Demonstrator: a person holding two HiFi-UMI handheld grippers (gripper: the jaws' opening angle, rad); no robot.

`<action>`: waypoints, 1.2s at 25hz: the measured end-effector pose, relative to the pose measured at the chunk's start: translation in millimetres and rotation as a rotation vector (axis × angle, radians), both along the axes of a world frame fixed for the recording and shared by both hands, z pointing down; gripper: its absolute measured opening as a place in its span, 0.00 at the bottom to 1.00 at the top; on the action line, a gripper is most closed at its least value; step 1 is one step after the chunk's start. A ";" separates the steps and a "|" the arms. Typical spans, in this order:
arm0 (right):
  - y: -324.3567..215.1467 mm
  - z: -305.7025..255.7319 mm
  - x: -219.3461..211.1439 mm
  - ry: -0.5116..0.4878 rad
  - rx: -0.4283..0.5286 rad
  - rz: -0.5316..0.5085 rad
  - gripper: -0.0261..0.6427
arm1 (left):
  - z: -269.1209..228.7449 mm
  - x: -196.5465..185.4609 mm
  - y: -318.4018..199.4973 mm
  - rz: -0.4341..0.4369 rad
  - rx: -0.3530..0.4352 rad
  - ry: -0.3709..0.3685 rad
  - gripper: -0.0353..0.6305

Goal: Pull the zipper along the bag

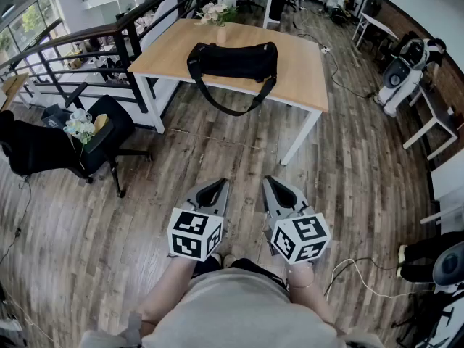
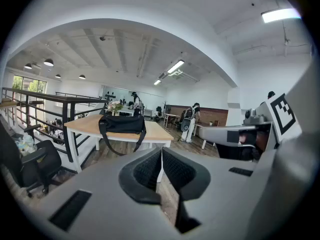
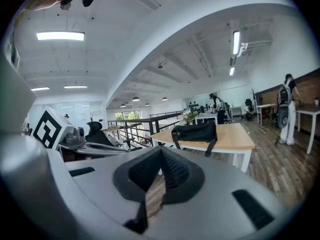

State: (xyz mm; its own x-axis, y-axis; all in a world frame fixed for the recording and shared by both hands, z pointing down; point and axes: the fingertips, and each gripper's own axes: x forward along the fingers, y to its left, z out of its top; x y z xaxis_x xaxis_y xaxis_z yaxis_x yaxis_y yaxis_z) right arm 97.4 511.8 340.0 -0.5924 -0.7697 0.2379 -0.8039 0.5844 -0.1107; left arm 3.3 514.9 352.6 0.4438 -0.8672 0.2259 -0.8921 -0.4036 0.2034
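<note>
I have my left gripper (image 1: 216, 187) and right gripper (image 1: 273, 185) side by side above the wooden floor (image 1: 348, 165), both with jaws pressed together on nothing. The black duffel bag (image 1: 233, 59) lies well ahead on the light wooden table (image 1: 304, 78), with its strap (image 1: 230, 109) hanging over the near edge.

No readable text, labels, numbers or signs.

Grey tongs (image 1: 219, 184) (image 1: 269, 181), probably grey shirt (image 1: 226, 307)
</note>
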 end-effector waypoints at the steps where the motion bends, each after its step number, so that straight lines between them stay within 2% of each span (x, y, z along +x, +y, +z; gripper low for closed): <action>1: -1.1 1.6 -0.3 0.001 -0.001 -0.003 0.05 | 1.3 0.0 -2.0 -0.003 -0.003 -0.001 0.08; 8: -5.4 6.8 -8.7 0.008 -0.007 -0.043 0.05 | 8.3 3.6 -8.8 0.004 -0.021 -0.022 0.08; 13: -5.6 3.0 -8.1 -0.044 -0.001 -0.035 0.05 | 6.8 6.7 -11.1 0.017 -0.010 -0.028 0.08; 17: -3.5 9.8 -14.1 -0.015 -0.016 -0.062 0.05 | 4.8 12.7 -11.1 0.041 0.003 -0.026 0.08; 26: 5.1 29.7 -1.7 0.023 -0.052 -0.088 0.04 | 23.3 32.5 -5.9 0.036 -0.030 -0.029 0.08; 30: 8.8 30.2 3.3 -0.014 -0.055 -0.098 0.04 | 29.5 37.9 -4.3 0.042 -0.054 -0.024 0.08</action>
State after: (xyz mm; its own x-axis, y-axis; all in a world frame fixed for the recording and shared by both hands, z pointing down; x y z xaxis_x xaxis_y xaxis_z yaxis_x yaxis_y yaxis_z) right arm 100.7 520.7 370.2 -0.6676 -0.6943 0.2689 -0.7415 0.6527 -0.1556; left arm 41.2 510.7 382.1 0.4738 -0.8340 0.2830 -0.8793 -0.4298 0.2053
